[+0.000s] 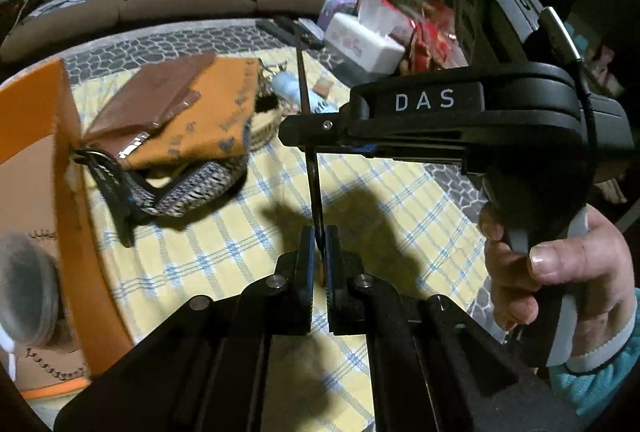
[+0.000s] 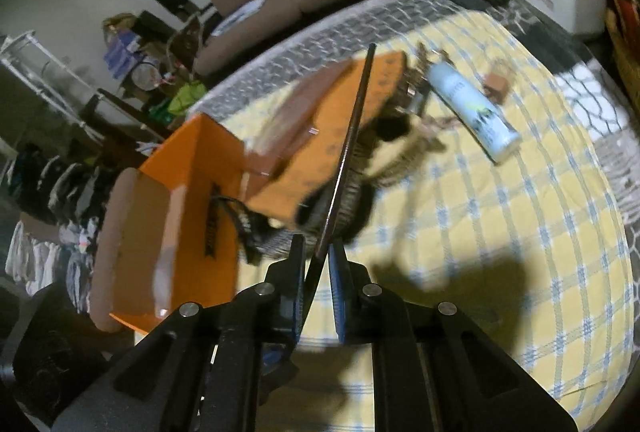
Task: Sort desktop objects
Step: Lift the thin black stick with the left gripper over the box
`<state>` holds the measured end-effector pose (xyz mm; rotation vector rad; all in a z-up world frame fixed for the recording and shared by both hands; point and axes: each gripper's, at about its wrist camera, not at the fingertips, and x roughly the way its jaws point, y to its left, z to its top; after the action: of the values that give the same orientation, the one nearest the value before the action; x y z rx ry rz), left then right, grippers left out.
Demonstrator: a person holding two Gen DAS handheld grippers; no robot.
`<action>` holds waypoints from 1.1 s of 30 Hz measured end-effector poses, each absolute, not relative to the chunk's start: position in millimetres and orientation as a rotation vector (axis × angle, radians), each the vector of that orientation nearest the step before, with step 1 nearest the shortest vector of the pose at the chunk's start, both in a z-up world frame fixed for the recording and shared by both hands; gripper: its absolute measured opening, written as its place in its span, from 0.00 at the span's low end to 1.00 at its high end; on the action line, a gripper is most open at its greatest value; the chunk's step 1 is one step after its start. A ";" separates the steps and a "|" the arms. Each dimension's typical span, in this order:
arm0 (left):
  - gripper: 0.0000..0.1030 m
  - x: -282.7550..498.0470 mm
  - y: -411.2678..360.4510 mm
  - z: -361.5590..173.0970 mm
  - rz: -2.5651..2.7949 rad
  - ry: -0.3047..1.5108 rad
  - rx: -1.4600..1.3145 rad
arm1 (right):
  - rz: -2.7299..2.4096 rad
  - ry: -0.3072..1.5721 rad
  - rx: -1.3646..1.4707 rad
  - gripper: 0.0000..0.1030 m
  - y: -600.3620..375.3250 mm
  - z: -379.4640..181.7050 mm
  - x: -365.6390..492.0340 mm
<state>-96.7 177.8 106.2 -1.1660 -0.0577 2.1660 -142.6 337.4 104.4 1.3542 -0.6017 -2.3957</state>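
Left wrist view: left gripper (image 1: 319,256) clamped on a thin dark rod (image 1: 306,103); right gripper (image 1: 304,133) pinching the same rod higher up.
Right wrist view: right gripper (image 2: 317,260) closed on the rod (image 2: 352,135), blurred, possibly a flat strip edge-on.
Progress: orange box (image 2: 192,199) partly filled; white tube (image 2: 472,111) and small brown item (image 2: 496,83) left on the checked cloth (image 2: 520,211).
Room: open cloth to the right; box wall close on the left.

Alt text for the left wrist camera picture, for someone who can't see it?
Two handheld grippers, left gripper and right gripper, both pinch one thin dark flat object above a yellow checked tablecloth. An open orange box stands left.
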 end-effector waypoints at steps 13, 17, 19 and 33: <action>0.05 -101.3 98.2 141.1 2.243 -0.150 -1.127 | -2.289 -0.491 1.277 0.12 244.8 122.8 -159.4; 0.05 -103.6 76.2 141.1 2.266 -0.166 -1.140 | -2.256 -0.482 1.255 0.12 218.4 125.4 -163.9; 0.05 -104.3 67.6 139.9 2.275 -0.172 -1.147 | -2.244 -0.469 1.252 0.12 204.8 125.1 -166.4; 0.05 -114.5 29.0 112.0 2.284 -0.204 -1.291 | -2.190 -0.350 1.325 0.12 141.6 98.3 -175.4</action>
<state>-114.5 29.0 112.0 -1.2910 -0.2040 2.2840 -175.4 141.6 98.3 1.3252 -0.3505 -2.1897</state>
